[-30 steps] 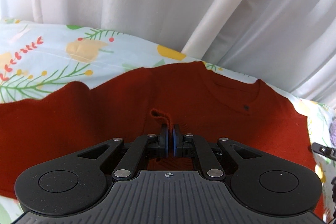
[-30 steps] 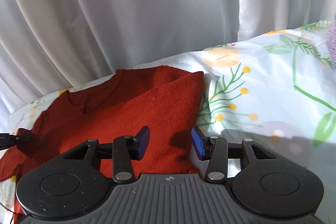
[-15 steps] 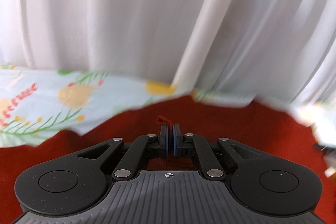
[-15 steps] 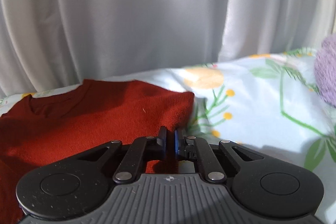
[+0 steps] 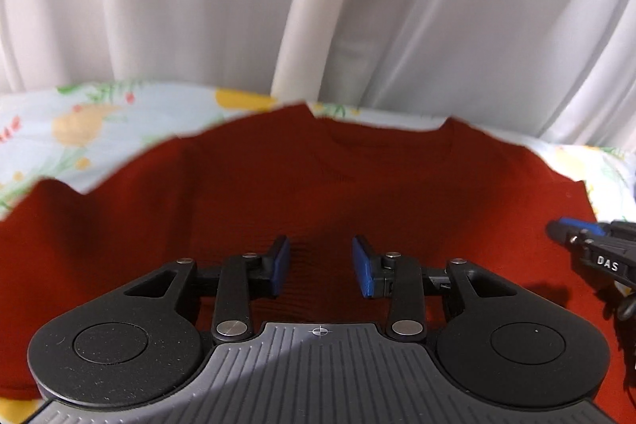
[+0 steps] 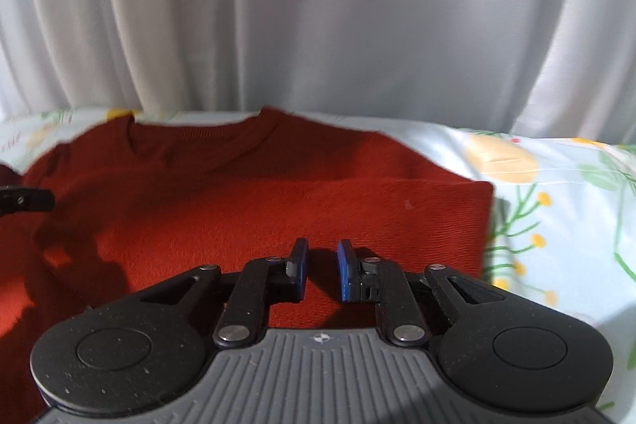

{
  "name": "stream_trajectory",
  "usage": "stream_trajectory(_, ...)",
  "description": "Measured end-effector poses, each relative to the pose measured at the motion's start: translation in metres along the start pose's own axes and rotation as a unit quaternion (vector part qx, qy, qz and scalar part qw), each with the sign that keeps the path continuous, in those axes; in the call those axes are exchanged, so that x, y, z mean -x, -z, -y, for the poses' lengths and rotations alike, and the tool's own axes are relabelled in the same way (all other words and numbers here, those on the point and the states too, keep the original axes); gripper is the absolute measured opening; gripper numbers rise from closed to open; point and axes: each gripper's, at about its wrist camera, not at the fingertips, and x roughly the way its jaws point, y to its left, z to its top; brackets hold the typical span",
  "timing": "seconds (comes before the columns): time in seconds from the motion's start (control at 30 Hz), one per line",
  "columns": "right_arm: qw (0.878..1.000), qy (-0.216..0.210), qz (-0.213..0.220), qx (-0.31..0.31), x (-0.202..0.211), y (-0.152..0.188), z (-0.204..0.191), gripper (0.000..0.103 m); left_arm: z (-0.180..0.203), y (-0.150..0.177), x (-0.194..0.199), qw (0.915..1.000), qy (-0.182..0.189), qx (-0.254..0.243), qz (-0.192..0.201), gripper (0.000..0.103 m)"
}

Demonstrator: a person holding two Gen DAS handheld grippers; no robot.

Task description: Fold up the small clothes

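Both grippers just released: left gripper (image 5: 321,265) now wide apart, right gripper (image 6: 322,270) partly apart, both empty. Rust-red knit sweater (image 6: 246,201) lies on floral bedsheet (image 6: 556,185), fold laid; next fold pending.

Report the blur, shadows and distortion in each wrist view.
Left wrist view: the red sweater has soft, motion-smeared edges, and the floral sheet is blurred. Right wrist view: sharper knit texture; hard shadows fall on the sweater's left part. Both views: fisheye bends the white curtain folds.
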Motion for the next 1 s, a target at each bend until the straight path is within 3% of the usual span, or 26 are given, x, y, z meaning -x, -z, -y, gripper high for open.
stream_trajectory(0.23,0.994,0.084,0.038,0.065,-0.022,-0.002,0.003,0.017,0.006,-0.008,-0.016,0.9983,-0.048,-0.015,0.031,0.036)
stream_trajectory(0.33,0.997,0.068,0.032,0.028,-0.017,-0.005,0.013,0.017,0.004,-0.01,-0.009,0.9986,-0.05,0.001,0.017,0.036)
stream_trajectory(0.53,0.999,-0.019,0.029,0.024,0.029,0.017,-0.003,0.017,0.008,0.007,0.013,0.9995,-0.032,-0.007,0.003,0.054)
stream_trajectory(0.6,0.999,-0.009,0.01,0.047,0.029,0.029,-0.008,0.017,0.012,0.01,0.01,0.999,-0.041,-0.02,0.003,0.054)
stream_trajectory(0.67,0.998,-0.002,0.026,0.053,0.029,0.035,-0.008,0.017,0.016,0.011,0.009,0.9983,-0.049,-0.03,0.003,0.056)
stream_trajectory(0.77,0.999,0.007,0.022,0.036,0.027,0.03,-0.003,0.017,0.016,0.012,0.008,0.9981,-0.052,-0.033,0.002,0.057)
stream_trajectory(1.0,0.997,0.038,0.028,0.066,0.031,0.043,0.0,0.017,0.015,0.014,0.011,0.9977,-0.059,-0.033,0.002,0.058)
